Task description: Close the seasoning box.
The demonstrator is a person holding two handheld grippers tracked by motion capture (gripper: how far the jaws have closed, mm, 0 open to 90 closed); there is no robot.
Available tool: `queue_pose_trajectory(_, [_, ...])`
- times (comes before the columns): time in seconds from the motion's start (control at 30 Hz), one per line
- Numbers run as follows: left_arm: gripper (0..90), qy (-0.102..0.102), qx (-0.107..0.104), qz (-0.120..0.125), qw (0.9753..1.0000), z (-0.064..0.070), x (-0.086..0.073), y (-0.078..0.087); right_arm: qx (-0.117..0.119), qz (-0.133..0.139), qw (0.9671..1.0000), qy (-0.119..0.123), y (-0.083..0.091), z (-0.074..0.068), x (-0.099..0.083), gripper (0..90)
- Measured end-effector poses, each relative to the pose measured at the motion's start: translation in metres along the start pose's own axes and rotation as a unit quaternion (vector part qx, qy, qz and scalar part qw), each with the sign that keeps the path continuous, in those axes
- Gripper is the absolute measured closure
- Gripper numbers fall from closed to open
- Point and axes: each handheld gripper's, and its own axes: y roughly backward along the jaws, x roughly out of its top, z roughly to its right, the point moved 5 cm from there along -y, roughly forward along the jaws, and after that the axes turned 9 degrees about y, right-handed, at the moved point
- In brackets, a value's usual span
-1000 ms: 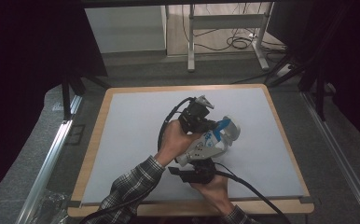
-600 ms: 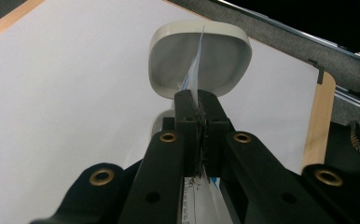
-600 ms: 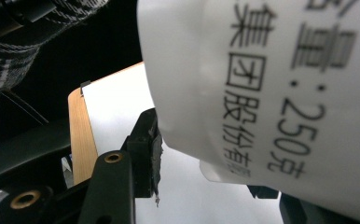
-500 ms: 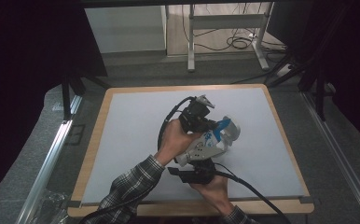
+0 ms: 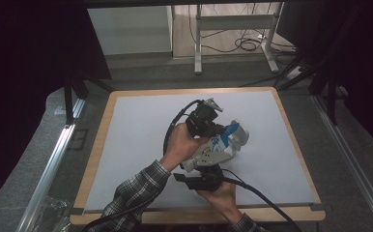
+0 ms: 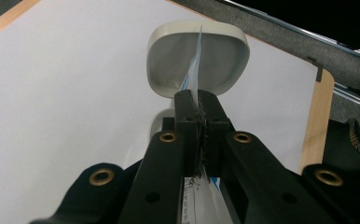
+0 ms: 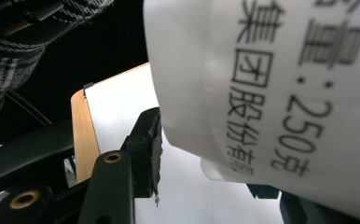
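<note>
Holding the white pouch (image 5: 212,152) mid-frame above the table (image 5: 126,145), my left gripper (image 6: 197,100) pinches its top edge; right gripper (image 5: 201,180) clasps its body (grip looks firm). Next I'd tip contents into the bowl (image 6: 169,65).

Pouch (image 5: 213,147): white, blue patch toward 1 o'clock, small coloured dots near the lower end; black printed characters on white (image 7: 280,93) in the right gripper view.
Bowl (image 6: 197,58): plain pale grey-white, slightly darker inside.
Left gripper (image 6: 197,105): black jaws, brass-coloured rivets.
Right gripper (image 5: 201,181): black, black cable toward 4 o'clock.
Sleeve (image 5: 134,198): plaid, dark grey and white checks.
Table (image 5: 136,145): white top, light wood border (image 5: 97,145).
Floor (image 5: 39,159): grey, speckled carpet.
Frame (image 5: 233,21) at 12 o'clock: pale grey metal, black cables (image 5: 247,44) beneath.
</note>
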Motion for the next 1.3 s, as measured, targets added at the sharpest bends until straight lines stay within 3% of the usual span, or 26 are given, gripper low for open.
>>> queue_pose_trajectory(1.3, [88.4, 0.001, 0.0, -0.006, 1.0, 0.0001, 0.0018, 0.0001, 0.004, 0.004, 1.0, -0.002, 0.0006, -0.002, 0.002, 52.7])
